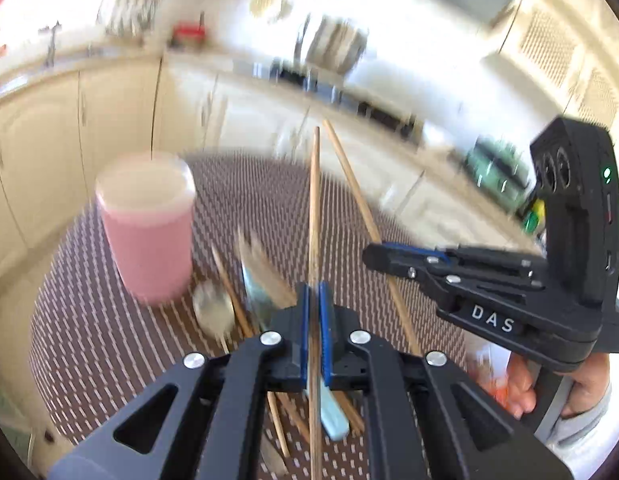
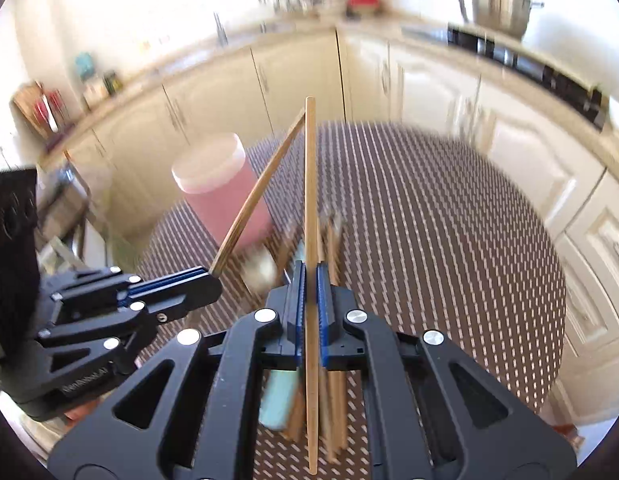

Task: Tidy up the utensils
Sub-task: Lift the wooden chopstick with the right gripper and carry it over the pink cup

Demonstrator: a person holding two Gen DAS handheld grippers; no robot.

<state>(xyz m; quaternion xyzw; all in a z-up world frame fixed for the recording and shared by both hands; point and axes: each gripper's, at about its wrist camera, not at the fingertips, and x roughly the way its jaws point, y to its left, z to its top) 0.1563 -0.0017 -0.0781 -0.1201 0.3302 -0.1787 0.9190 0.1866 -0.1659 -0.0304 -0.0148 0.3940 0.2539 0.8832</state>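
Observation:
My left gripper [image 1: 315, 286] is shut on a wooden chopstick [image 1: 315, 208] that points up and away, lifted off the table. My right gripper [image 2: 310, 268] is shut on a second chopstick [image 2: 310, 184], also raised. Each gripper shows in the other's view: the right gripper [image 1: 373, 257] on its slanting chopstick [image 1: 361, 208], the left gripper [image 2: 213, 282] on its leaning chopstick [image 2: 257, 200]. A pink cylindrical container [image 1: 147, 232] [image 2: 225, 192] stands upright on the table beyond and to the left. Below the grippers lie a spoon [image 1: 213, 308], a blue-handled knife [image 1: 334, 420] [image 2: 277, 404] and more chopsticks [image 2: 335, 412].
The round table wears a brown patterned cloth [image 1: 109, 340] [image 2: 449, 240]. Cream kitchen cabinets [image 2: 429, 92] and a counter curve around behind it, with a steel pot [image 2: 497, 0] on the hob. A hand [image 1: 581, 388] grips the right gripper's handle.

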